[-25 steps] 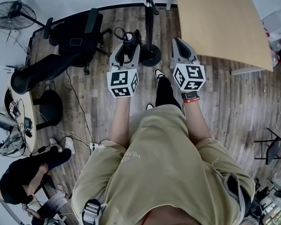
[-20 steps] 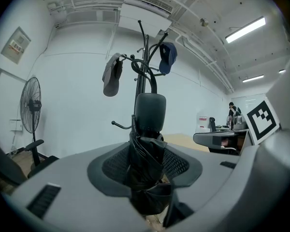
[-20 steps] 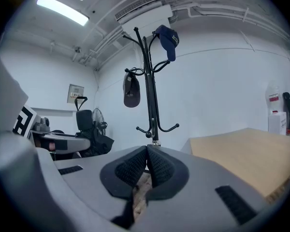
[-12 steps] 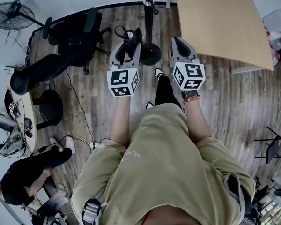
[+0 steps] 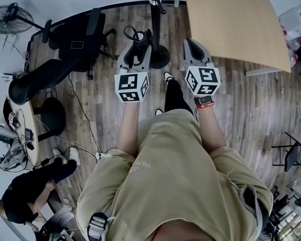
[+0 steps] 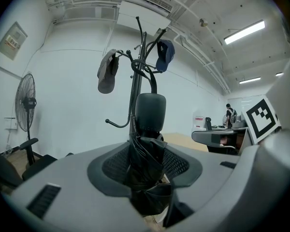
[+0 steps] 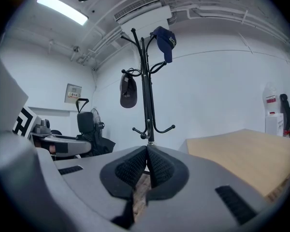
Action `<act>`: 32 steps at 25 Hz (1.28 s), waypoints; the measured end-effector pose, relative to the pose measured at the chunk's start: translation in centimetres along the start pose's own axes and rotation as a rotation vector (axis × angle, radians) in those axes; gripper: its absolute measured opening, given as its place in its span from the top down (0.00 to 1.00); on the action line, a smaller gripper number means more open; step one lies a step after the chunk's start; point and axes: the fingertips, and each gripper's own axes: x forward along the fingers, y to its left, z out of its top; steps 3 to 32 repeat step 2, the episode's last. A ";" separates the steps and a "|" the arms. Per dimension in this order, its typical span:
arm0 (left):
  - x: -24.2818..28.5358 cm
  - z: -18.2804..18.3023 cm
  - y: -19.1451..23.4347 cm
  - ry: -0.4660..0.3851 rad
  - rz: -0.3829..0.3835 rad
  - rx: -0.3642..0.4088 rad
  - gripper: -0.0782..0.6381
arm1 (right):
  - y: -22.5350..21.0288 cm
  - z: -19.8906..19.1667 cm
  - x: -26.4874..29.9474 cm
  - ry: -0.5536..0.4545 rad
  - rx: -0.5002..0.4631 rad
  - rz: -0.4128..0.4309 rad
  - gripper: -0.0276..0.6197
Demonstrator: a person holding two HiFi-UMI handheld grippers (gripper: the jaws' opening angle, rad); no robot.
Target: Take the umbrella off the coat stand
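Note:
A folded black umbrella (image 6: 146, 153) stands upright between the jaws of my left gripper (image 6: 147, 170), which is shut on it; its rounded handle (image 6: 150, 111) rises above the pads. From the head view the umbrella (image 5: 140, 39) and its strap loop stick out ahead of the left gripper (image 5: 135, 51), just left of the coat stand's round base (image 5: 160, 59). The black coat stand (image 6: 134, 88) rises behind the umbrella, apart from it. My right gripper (image 5: 194, 46) is level with the left one, shut with nothing between its pads (image 7: 159, 166).
A grey cap (image 6: 106, 72) and a blue cap (image 6: 165, 55) hang on the stand. A wooden table (image 5: 236, 21) lies to the right. Black office chairs (image 5: 72, 41), a floor fan (image 5: 9, 18), floor cables and a seated person (image 5: 30, 185) are on the left.
Both grippers keep their places and the umbrella stays in the left one. Only the head view has shifted slightly.

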 end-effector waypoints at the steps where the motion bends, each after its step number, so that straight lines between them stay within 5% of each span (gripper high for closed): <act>1: 0.1 0.0 -0.1 0.000 -0.002 0.000 0.61 | -0.1 0.0 0.0 0.000 -0.001 -0.001 0.93; 32: 0.2 0.1 -0.1 0.001 -0.004 0.000 0.61 | -0.2 0.1 0.0 0.000 -0.001 -0.003 0.93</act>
